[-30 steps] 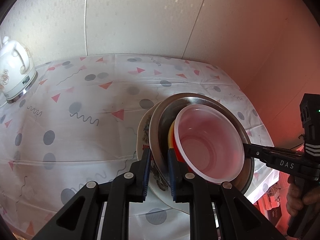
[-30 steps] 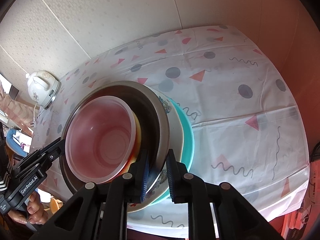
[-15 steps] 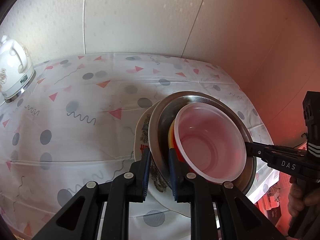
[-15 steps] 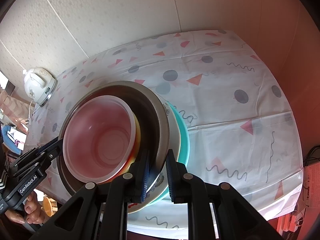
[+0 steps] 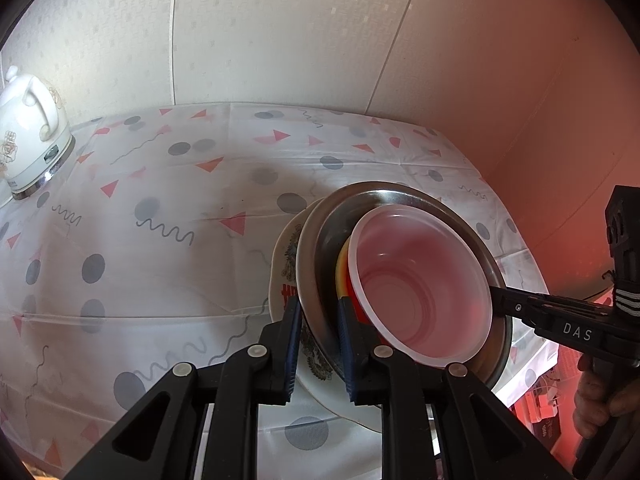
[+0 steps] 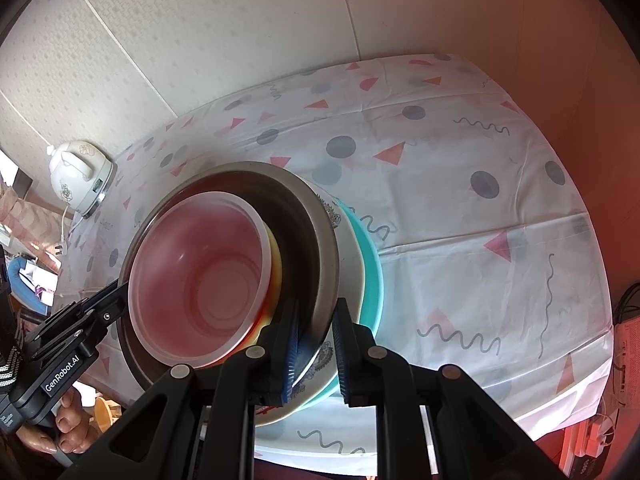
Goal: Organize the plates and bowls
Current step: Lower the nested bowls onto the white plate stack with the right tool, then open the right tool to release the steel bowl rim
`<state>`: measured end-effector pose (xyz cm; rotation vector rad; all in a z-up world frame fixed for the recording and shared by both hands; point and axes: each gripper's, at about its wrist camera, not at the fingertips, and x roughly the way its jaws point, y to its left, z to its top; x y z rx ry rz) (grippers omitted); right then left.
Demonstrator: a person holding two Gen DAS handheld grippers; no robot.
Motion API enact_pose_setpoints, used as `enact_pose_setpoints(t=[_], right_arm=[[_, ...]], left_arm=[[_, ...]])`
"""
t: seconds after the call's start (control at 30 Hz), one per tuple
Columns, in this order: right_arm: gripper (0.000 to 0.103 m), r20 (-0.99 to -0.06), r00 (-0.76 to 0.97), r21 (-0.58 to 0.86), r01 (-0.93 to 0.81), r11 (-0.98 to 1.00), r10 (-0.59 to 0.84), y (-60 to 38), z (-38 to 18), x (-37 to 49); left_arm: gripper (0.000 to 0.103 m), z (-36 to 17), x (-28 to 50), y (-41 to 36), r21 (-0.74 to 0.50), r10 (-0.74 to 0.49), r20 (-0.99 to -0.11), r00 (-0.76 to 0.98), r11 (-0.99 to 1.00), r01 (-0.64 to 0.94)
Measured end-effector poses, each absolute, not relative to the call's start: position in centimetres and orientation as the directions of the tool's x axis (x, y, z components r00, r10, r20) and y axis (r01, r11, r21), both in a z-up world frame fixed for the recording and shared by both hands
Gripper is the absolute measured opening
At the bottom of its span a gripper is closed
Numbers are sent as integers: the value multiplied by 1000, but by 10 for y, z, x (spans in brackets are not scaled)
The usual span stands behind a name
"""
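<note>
Little has shifted since a second ago — both the left gripper (image 5: 318, 344) and right gripper (image 6: 316, 352) pinch the steel bowl (image 5: 316, 248) on opposite rims, fingers nearly closed, steadying the nested stack over the bench (image 5: 160, 240).

Two wrist fisheyes, each close behind its own black tongs, angled steeply down at the table.
Both share the stacked round dishes topped by a translucent pink plastic bowl (image 5: 420, 292) (image 6: 196, 280), seen from opposite sides, each view catching the other tongs.
</note>
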<state>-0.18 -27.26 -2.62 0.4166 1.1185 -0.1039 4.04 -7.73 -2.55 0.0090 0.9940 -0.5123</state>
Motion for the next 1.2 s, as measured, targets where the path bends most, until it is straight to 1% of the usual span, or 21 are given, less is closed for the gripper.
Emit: enact_pose_setpoints(t=[0.23, 0.33, 0.4, 0.53, 0.67, 0.7, 0.77, 0.87, 1.0, 1.07, 1.2], right_arm=[[19, -888, 443, 275, 288, 917, 127, -270, -26, -2], [22, -884, 450, 279, 295, 914, 125, -270, -24, -3], [23, -881, 460, 272, 297, 915, 112, -268, -21, -5], [24, -876, 478, 236, 305, 923, 67, -263, -13, -9], [27, -859, 512, 174, 310, 935, -10, -253, -1, -15], [27, -851, 524, 150, 311, 939, -37, -249, 3, -17], [28, -836, 544, 129, 316, 940, -68, -241, 9, -21], [31, -813, 575, 118, 324, 938, -96, -226, 14, -27], [32, -797, 594, 110, 319, 941, -108, -208, 15, -29], [32, -799, 592, 111, 319, 941, -106, -201, 13, -29], [32, -810, 578, 106, 317, 943, -103, -194, 8, -30]], left_arm=[[19, -18, 36, -73, -212, -398, -792, 462, 890, 404], [27, -14, 34, -67, -203, -384, -786, 483, 900, 385], [28, -11, 33, -61, -196, -369, -782, 502, 910, 364], [34, -1, 30, -51, -173, -333, -763, 553, 931, 321], [48, 11, 22, -44, -135, -290, -733, 615, 948, 287], [50, 14, 19, -43, -133, -286, -725, 626, 951, 281], [58, 19, 14, -41, -119, -269, -709, 652, 957, 265], [61, 26, 5, -39, -93, -236, -682, 692, 967, 238], [63, 34, -6, -40, -55, -214, -650, 729, 970, 236], [66, 36, -10, -39, -50, -211, -641, 738, 971, 235], [68, 37, -11, -36, -52, -206, -639, 741, 973, 225]])
